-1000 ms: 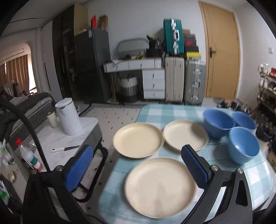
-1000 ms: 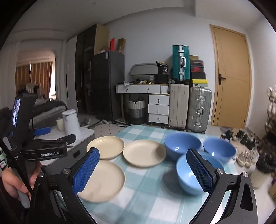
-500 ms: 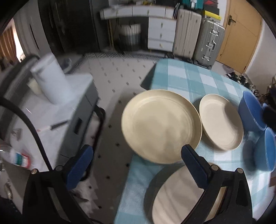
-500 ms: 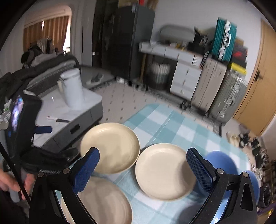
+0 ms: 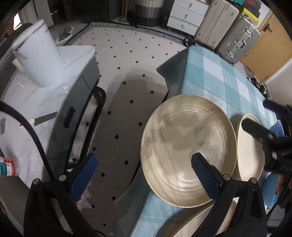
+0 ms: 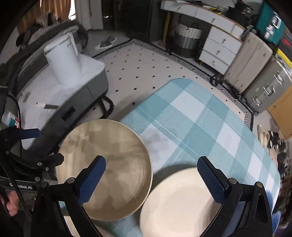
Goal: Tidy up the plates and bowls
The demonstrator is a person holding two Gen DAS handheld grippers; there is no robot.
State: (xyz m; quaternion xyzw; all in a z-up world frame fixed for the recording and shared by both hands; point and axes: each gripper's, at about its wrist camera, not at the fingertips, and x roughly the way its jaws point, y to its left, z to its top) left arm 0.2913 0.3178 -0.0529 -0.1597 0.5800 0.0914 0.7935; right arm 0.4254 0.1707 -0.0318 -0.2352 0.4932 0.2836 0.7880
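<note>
A cream plate (image 5: 186,147) lies at the left edge of the blue checked table (image 5: 215,76); it also shows in the right wrist view (image 6: 107,167). A second cream plate (image 5: 250,156) lies right of it, seen in the right wrist view too (image 6: 178,204). A third plate's rim (image 5: 197,220) shows at the bottom. My left gripper (image 5: 144,175) is open, straddling the left plate's left rim from above. My right gripper (image 6: 151,178) is open above the gap between the two plates. Blue bowls (image 5: 279,127) are mostly hidden at the right.
A grey-white side table (image 5: 54,87) with a white kettle (image 5: 36,52) stands left of the checked table, with patterned floor (image 5: 127,76) between. Suitcases (image 5: 235,36) and white drawers (image 5: 186,16) stand at the back. The right gripper's body (image 5: 270,144) crosses the left wrist view.
Both grippers have tilted down and moved forward and lower over the far plates. The bowls have slid out of view. Both grippers stay open.
</note>
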